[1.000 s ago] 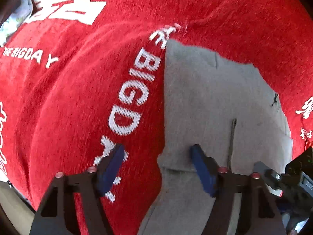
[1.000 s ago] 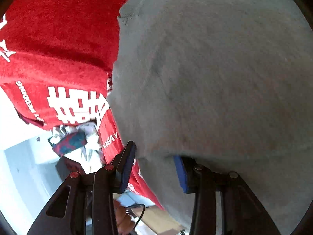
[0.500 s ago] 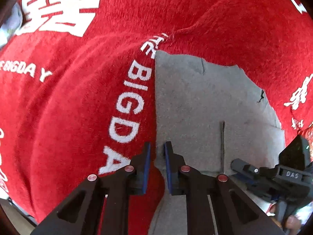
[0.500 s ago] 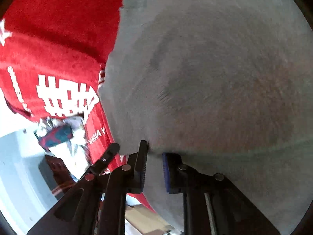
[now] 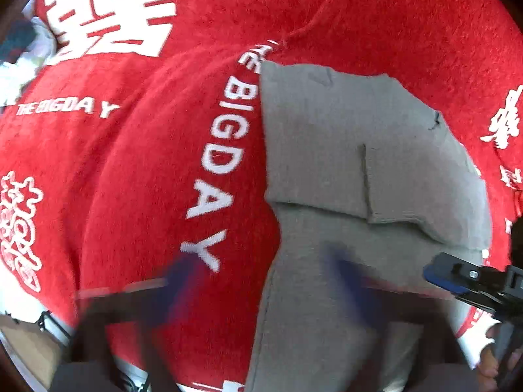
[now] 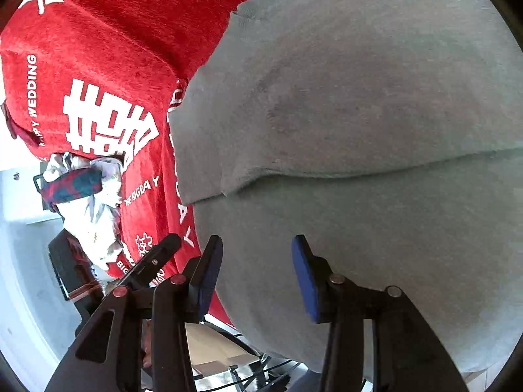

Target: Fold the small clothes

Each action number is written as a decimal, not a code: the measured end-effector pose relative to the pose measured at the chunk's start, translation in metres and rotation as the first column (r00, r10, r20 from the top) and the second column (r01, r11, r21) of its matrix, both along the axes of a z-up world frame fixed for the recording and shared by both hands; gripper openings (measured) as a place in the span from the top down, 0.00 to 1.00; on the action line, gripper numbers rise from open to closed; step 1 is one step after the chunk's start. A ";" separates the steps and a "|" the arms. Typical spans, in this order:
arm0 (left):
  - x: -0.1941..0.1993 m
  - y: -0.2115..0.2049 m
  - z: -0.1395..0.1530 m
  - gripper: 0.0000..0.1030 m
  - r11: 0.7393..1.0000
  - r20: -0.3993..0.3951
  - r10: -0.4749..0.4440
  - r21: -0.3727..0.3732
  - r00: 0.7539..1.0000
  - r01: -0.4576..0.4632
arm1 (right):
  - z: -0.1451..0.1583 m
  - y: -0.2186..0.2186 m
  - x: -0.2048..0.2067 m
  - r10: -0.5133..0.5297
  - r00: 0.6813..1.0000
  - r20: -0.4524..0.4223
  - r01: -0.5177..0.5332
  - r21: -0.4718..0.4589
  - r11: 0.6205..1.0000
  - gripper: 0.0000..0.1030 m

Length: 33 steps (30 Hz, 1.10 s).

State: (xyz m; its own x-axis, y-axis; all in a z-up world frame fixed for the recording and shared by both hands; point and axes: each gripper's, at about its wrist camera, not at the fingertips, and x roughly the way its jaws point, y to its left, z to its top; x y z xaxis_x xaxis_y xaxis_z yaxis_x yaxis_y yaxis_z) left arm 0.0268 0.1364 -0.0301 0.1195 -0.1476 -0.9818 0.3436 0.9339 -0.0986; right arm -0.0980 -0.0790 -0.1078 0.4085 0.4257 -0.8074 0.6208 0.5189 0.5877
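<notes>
A grey garment (image 5: 343, 150) lies on a red cloth with white lettering (image 5: 130, 163); its near part is folded up over itself, with the folded edge (image 5: 327, 207) running across. My left gripper (image 5: 264, 277) is open over the garment's left edge, its blue fingers blurred by motion. In the right wrist view the grey garment (image 6: 359, 98) fills most of the frame, the folded edge (image 6: 327, 171) in front of my right gripper (image 6: 255, 271), which is open and empty above the lower layer. The right gripper's tip also shows in the left wrist view (image 5: 457, 277).
The red cloth (image 6: 98, 81) covers the table and hangs over its left edge. A heap of patterned clothes (image 6: 81, 196) sits beyond that edge. A cardboard box (image 6: 209, 346) and floor show below the table's near edge.
Both grippers were shut on the garment's near edge half a second ago; both have let go and opened. The near part now lies folded over the garment.
</notes>
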 end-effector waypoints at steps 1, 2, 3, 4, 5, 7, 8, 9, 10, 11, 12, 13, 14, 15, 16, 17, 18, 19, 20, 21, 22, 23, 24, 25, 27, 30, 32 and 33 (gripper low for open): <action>-0.004 0.000 0.004 0.00 1.000 0.030 -0.002 0.018 1.000 0.002 | 0.001 0.000 -0.001 0.000 1.000 0.000 0.000 -0.006 1.000 0.53; -0.006 -0.001 0.005 0.00 0.999 0.033 -0.016 0.031 0.999 0.015 | 0.002 0.000 -0.003 0.001 1.000 -0.001 -0.001 -0.016 1.000 0.53; -0.007 -0.002 0.004 0.00 0.999 0.027 -0.019 0.038 0.999 0.018 | 0.002 0.000 -0.003 -0.002 1.000 0.000 0.002 -0.021 1.000 0.53; -0.008 -0.003 0.003 0.00 0.999 0.022 -0.017 0.042 1.000 0.016 | 0.002 0.000 -0.003 -0.006 1.000 0.003 0.006 -0.021 1.000 0.53; -0.008 -0.003 0.002 0.00 0.999 0.015 -0.017 0.045 1.000 0.017 | 0.001 0.000 -0.002 -0.011 1.000 0.005 0.011 -0.019 1.000 0.53; -0.008 -0.004 0.001 0.00 0.998 0.018 -0.020 0.059 1.000 0.019 | -0.001 0.001 0.003 -0.024 1.000 0.014 0.024 -0.018 1.000 0.53; -0.008 -0.005 0.001 0.00 0.998 0.019 -0.019 0.065 1.000 0.018 | -0.003 0.001 0.006 -0.035 0.999 0.023 0.036 -0.017 0.999 0.53; -0.009 -0.004 0.000 0.00 0.997 0.017 -0.017 0.070 1.000 0.016 | -0.006 0.000 0.011 -0.051 0.998 0.029 0.051 -0.004 0.999 0.54; -0.009 -0.004 0.000 0.00 0.997 0.014 -0.014 0.072 1.000 0.013 | -0.009 0.000 0.015 -0.068 0.997 0.034 0.067 0.010 0.998 0.55; -0.008 -0.004 -0.001 0.00 0.997 0.009 -0.013 0.072 1.000 0.012 | -0.013 -0.002 0.021 -0.098 0.994 0.043 0.097 0.038 0.995 0.58; -0.008 -0.004 -0.002 0.00 0.997 0.007 -0.013 0.073 1.000 0.013 | -0.017 -0.003 0.024 -0.117 0.992 0.046 0.114 0.052 0.992 0.58; -0.008 -0.003 -0.003 0.00 0.997 0.004 -0.014 0.076 1.000 0.013 | -0.020 -0.004 0.027 -0.139 0.989 0.048 0.135 0.068 0.988 0.58; -0.008 -0.003 -0.003 0.00 0.996 0.006 -0.016 0.083 1.000 0.015 | -0.025 -0.006 0.032 -0.166 0.985 0.048 0.161 0.087 0.983 0.58; -0.008 -0.002 -0.003 0.00 0.996 0.009 -0.016 0.088 1.000 0.015 | -0.029 -0.007 0.034 -0.183 0.982 0.044 0.178 0.096 0.979 0.64; -0.008 -0.001 -0.003 0.00 0.996 0.010 -0.015 0.090 1.000 0.014 | -0.032 -0.008 0.037 -0.198 0.979 0.040 0.194 0.098 0.976 0.73; -0.007 0.000 -0.004 0.00 0.996 0.006 -0.015 0.086 1.000 0.014 | -0.035 -0.008 0.039 -0.201 0.979 0.035 0.197 0.100 0.975 0.89; -0.007 0.001 -0.004 0.00 0.997 -0.001 -0.015 0.082 1.000 0.015 | -0.038 -0.007 0.044 -0.193 0.981 0.028 0.189 0.101 0.977 0.89; -0.007 0.002 -0.005 0.00 0.997 -0.008 -0.015 0.079 1.000 0.016 | -0.039 -0.006 0.046 -0.184 0.983 0.025 0.180 0.099 0.979 0.89; -0.007 0.002 -0.006 0.00 0.997 -0.012 -0.017 0.077 1.000 0.018 | -0.039 -0.004 0.049 -0.163 0.986 0.020 0.160 0.098 0.982 0.88; -0.007 0.003 -0.007 0.00 0.997 -0.016 -0.018 0.076 1.000 0.019 | -0.039 0.000 0.052 -0.133 0.991 0.019 0.130 0.107 0.986 0.85; -0.007 0.004 -0.007 0.00 0.997 -0.019 -0.017 0.076 1.000 0.019 | -0.036 0.003 0.052 -0.103 0.995 0.014 0.101 0.100 0.990 0.85; -0.007 0.004 -0.007 0.00 0.997 -0.020 -0.017 0.074 1.000 0.018 | -0.032 0.006 0.052 -0.079 0.997 0.011 0.078 0.083 0.993 0.85; -0.007 0.004 -0.007 0.00 0.997 -0.021 -0.016 0.073 1.000 0.018 | -0.029 0.010 0.052 -0.050 0.999 0.007 0.049 0.062 0.997 0.85; -0.007 0.005 -0.007 0.00 0.997 -0.020 -0.016 0.074 1.000 0.017 | -0.024 0.013 0.051 -0.020 1.000 -0.002 0.020 0.034 0.999 0.84; -0.007 0.007 -0.007 0.00 0.997 -0.021 -0.015 0.072 1.000 0.017 | -0.017 0.017 0.046 0.007 1.000 -0.013 -0.007 -0.004 1.000 0.54; -0.009 0.008 -0.005 0.00 0.998 -0.017 -0.017 0.065 1.000 0.018 | -0.006 0.019 0.038 0.021 1.000 -0.006 -0.021 -0.034 0.999 0.44; -0.010 0.009 -0.004 0.00 0.998 -0.014 -0.018 0.061 1.000 0.019 | 0.000 0.017 0.031 0.022 1.000 -0.009 -0.023 -0.048 0.999 0.44; -0.011 0.010 -0.003 0.00 0.998 -0.015 -0.019 0.057 1.000 0.020 | 0.003 0.017 0.027 0.020 1.000 -0.014 -0.020 -0.058 0.998 0.44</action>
